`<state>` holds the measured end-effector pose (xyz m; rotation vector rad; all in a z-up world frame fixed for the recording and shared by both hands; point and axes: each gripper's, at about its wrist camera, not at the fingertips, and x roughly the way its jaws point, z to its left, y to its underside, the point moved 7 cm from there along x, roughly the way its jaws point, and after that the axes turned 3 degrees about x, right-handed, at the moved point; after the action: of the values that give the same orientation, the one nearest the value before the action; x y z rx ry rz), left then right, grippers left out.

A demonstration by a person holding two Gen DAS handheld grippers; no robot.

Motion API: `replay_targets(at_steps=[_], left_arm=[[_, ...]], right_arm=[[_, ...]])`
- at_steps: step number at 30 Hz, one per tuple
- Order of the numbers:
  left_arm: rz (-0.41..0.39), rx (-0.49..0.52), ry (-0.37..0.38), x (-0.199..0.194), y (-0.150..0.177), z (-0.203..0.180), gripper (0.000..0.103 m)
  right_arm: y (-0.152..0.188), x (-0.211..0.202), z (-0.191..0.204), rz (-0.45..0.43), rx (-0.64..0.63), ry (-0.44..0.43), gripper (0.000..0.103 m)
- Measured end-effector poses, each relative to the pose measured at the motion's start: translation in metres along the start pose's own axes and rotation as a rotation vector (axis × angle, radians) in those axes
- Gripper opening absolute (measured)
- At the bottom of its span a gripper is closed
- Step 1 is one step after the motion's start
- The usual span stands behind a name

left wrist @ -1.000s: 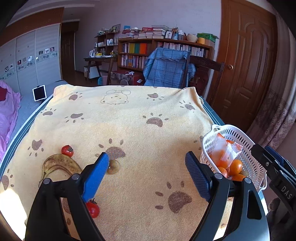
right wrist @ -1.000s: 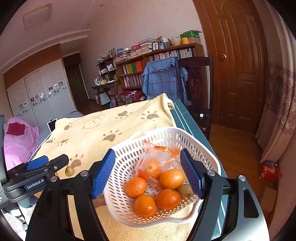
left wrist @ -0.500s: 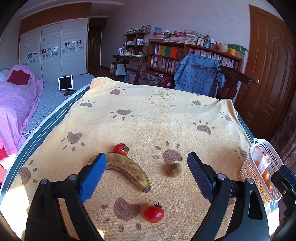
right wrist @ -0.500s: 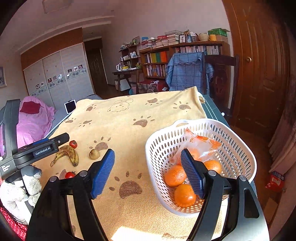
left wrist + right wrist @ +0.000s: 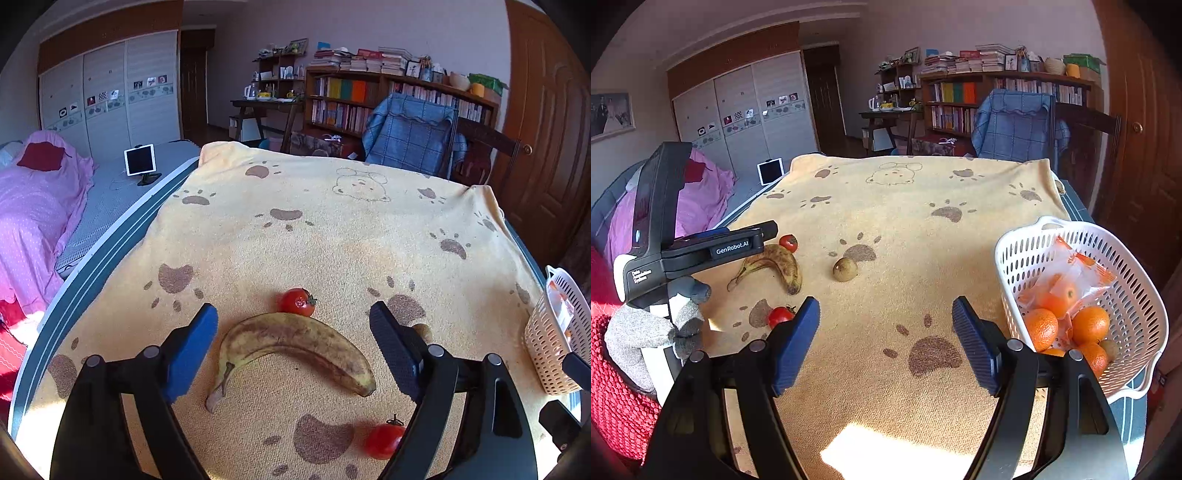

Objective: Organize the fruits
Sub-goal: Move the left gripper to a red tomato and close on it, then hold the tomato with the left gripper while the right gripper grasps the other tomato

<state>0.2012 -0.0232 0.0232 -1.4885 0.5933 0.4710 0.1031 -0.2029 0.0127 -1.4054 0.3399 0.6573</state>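
Observation:
A spotted banana [image 5: 295, 339] lies on the yellow paw-print towel [image 5: 332, 229], framed by my left gripper [image 5: 291, 321]. Its jaws are closing, and the pads stand clear of the banana on both sides. One red tomato [image 5: 296, 302] sits just beyond the banana, another tomato [image 5: 382, 441] near the right finger. A brown kiwi [image 5: 423, 330] peeks from behind that finger. My right gripper [image 5: 886, 314] is open over bare towel with nothing between its pads. To its right the white basket [image 5: 1004, 258] holds several oranges [image 5: 1089, 325] and a bagged fruit.
The right wrist view shows the banana [image 5: 775, 262], the kiwi [image 5: 845, 269] and both tomatoes [image 5: 788, 243] left of centre, under the left gripper [image 5: 768, 230] held by a gloved hand [image 5: 646, 332]. A bed lies left of the table, a chair and bookshelves behind it.
The left gripper swung left from the basket side until the banana lay between its fingers. The right gripper drew back from over the basket, which now sits to its right.

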Motion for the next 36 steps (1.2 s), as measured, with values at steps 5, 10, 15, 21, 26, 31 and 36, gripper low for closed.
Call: replay_targets(at_steps=[5, 10, 15, 21, 26, 31, 36], left_arm=[[0.066, 0.000, 0.057, 0.026, -0.003, -0.002, 0.067], [0.143, -0.013, 0.094, 0.052, -0.003, 0.001, 0.054], [0.188, 0.017, 0.087, 0.070, -0.005, 0.001, 0.053], [0.213, 0.015, 0.080, 0.082, -0.003, 0.005, 0.037], [0.174, -0.023, 0.125, 0.074, -0.004, 0.008, 0.030], [0.110, -0.074, 0.157, 0.055, -0.014, 0.017, 0.030], [0.026, -0.104, 0.135, 0.031, -0.026, 0.026, 0.030]], right_arm=[[0.007, 0.012, 0.007, 0.038, -0.002, -0.008, 0.076], [0.014, 0.022, 0.010, 0.075, -0.006, -0.018, 0.076], [0.019, 0.029, 0.013, 0.098, -0.010, -0.023, 0.076], [0.023, 0.037, 0.017, 0.124, -0.010, -0.032, 0.076], [0.023, 0.044, 0.021, 0.153, 0.004, -0.053, 0.076], [0.022, 0.050, 0.027, 0.174, 0.007, -0.070, 0.076], [0.021, 0.058, 0.040, 0.198, 0.003, -0.104, 0.076]])
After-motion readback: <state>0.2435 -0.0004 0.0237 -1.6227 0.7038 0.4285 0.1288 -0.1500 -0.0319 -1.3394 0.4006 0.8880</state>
